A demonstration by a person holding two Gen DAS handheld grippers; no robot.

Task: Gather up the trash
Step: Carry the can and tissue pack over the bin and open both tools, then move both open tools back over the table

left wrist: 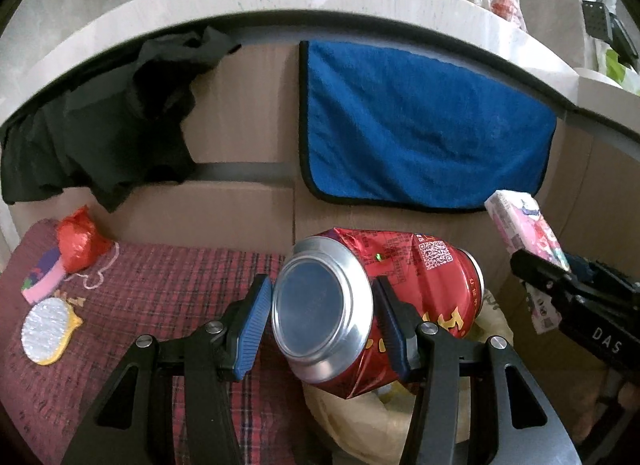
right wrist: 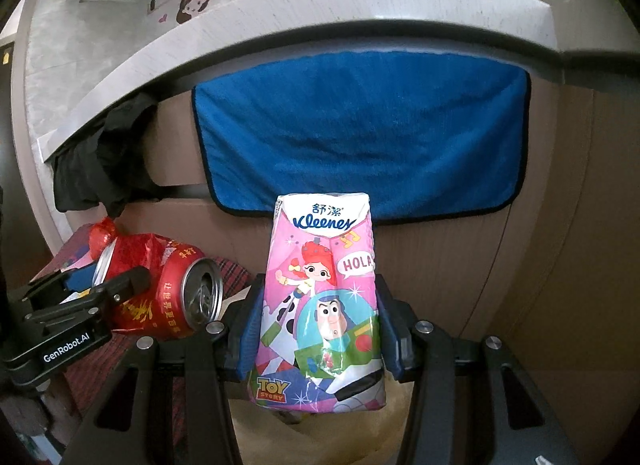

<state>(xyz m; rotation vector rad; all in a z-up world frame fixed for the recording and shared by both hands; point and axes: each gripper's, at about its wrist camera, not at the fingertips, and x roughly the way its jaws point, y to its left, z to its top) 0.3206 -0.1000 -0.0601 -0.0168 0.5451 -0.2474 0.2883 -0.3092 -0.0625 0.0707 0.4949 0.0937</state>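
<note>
Two pieces of trash are in your grippers, both raised above a pale yellowish bag [left wrist: 400, 417] that shows beneath them.

Your left gripper [left wrist: 320, 317] is clenched on the can [left wrist: 400, 285]. It looks empty: the tab end is open in the right wrist view, and the red wall is creased and dented. Judge it light, thin-skinned and slick. The pads sit near the base rim, which is the stiffest part, so that is a sound place to hold; squeeze the middle and it would likely buckle and twist out. It lies on its side, silver base toward the left camera, with gold characters and a QR code on the red wall.

Your right gripper [right wrist: 318, 329] is clasped around the tissue pack [right wrist: 320, 305]. Expect it to be soft, light and compressible, with a glossy film wrapper that may slide. The pads press its two long sides low down, and that part seems to give a little. It stands upright, pink, with cartoon figures and a white top.

More possible trash lies well apart: a crumpled red wrapper [left wrist: 78, 239] on the plaid cloth [left wrist: 160, 293], near a brush [left wrist: 44, 329]. A blue towel [left wrist: 420, 121] hangs behind.
</note>
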